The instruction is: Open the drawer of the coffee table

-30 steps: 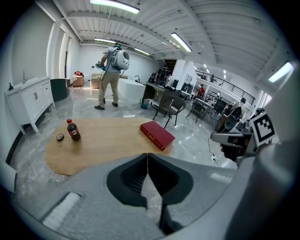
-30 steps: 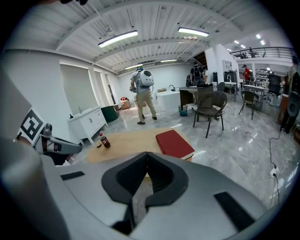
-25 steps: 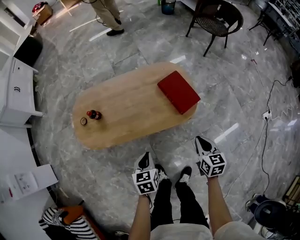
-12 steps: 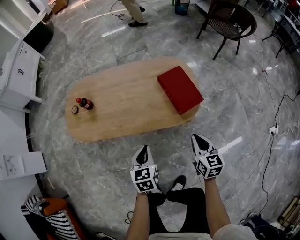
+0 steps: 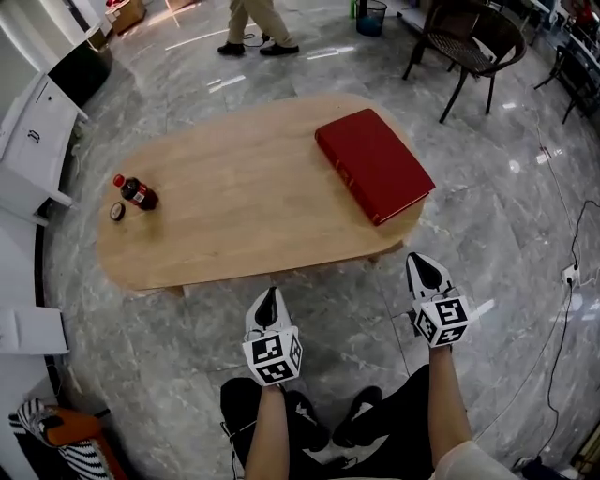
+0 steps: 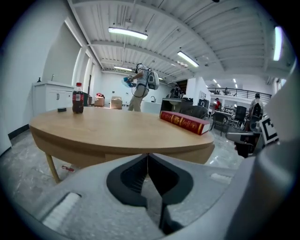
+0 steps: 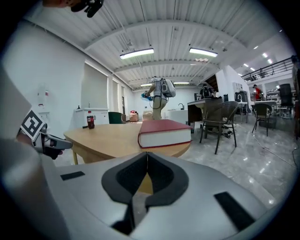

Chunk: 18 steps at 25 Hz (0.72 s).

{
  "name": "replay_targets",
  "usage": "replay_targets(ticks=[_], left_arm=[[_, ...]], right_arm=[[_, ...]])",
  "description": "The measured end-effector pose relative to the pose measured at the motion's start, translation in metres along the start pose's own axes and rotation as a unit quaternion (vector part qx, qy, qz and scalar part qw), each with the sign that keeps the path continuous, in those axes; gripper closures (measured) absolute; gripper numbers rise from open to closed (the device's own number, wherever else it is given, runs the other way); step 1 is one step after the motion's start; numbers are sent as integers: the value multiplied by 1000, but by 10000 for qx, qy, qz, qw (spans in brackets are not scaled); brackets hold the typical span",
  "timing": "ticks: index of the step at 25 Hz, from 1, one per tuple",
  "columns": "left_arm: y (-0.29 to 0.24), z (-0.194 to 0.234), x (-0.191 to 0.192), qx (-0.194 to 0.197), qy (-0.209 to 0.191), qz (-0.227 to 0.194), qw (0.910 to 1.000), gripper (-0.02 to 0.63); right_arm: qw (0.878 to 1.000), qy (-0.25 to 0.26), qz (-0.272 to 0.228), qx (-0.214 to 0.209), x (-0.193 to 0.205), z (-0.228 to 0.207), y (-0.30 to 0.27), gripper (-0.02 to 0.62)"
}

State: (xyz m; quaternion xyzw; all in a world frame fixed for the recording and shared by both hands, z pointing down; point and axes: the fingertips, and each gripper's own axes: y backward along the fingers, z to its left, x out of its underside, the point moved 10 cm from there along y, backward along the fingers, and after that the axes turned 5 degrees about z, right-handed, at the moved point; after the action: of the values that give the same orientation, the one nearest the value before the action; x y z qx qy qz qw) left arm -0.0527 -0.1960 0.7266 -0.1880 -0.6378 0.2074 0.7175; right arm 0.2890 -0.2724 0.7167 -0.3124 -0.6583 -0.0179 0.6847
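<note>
The oval wooden coffee table (image 5: 234, 202) stands on the marble floor ahead of me. A drawer front (image 6: 126, 157) shows faintly under its near edge in the left gripper view. My left gripper (image 5: 270, 296) is shut with nothing in it, just short of the table's near edge, near its middle. My right gripper (image 5: 424, 267) is also shut and empty, off the table's right end below the red book (image 5: 373, 164). In the gripper views the left gripper (image 6: 148, 155) and right gripper (image 7: 147, 153) each point at the table's side.
A cola bottle (image 5: 136, 192) and its cap (image 5: 117, 212) lie at the table's left end. A wicker chair (image 5: 469, 42) stands far right, white cabinets (image 5: 33, 141) at left. A person (image 5: 251, 23) walks beyond the table. Cables (image 5: 562, 272) run across the floor at right.
Both grippers have come down and closer to the table's near edge. The view has dropped lower, so the table looks larger and the person crouches.
</note>
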Motion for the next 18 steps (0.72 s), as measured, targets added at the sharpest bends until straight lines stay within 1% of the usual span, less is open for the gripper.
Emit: replay_targets(ticks=[4, 7, 9, 10, 12, 14, 16, 17, 18], left_arm=[[-27, 20, 41, -193, 25, -262, 9995, 595], [-37, 35, 61, -367, -85, -400, 9985, 595], [-39, 44, 68, -456, -122, -575, 9972, 595], [-39, 48, 70, -439, -122, -709, 9964, 595], [-38, 57, 70, -327, -194, -946, 9948, 593], [-42, 65, 65, -374, -347, -995, 9937, 568], [-46, 75, 61, -503, -424, -944, 9934, 544], [-48, 79, 60, -506, -427, -904, 9937, 513], [-50, 82, 58, -460, -434, -867, 9942, 472]], right_arm=[[9988, 238, -421, -124, 34, -19, -29, 578], [9964, 199, -811, -172, 50, -41, -40, 578], [9942, 294, -946, -417, 56, -51, -44, 578], [9927, 328, -1003, -588, 60, -54, -46, 578], [9894, 140, -1156, -873, 71, -61, -46, 578], [9877, -28, -1205, -992, 79, -68, -45, 577], [9875, 52, -1185, -1038, 78, -71, -47, 577], [9870, 56, -1182, -1088, 77, -71, -49, 575], [9863, 24, -1182, -1154, 77, -70, -51, 546]])
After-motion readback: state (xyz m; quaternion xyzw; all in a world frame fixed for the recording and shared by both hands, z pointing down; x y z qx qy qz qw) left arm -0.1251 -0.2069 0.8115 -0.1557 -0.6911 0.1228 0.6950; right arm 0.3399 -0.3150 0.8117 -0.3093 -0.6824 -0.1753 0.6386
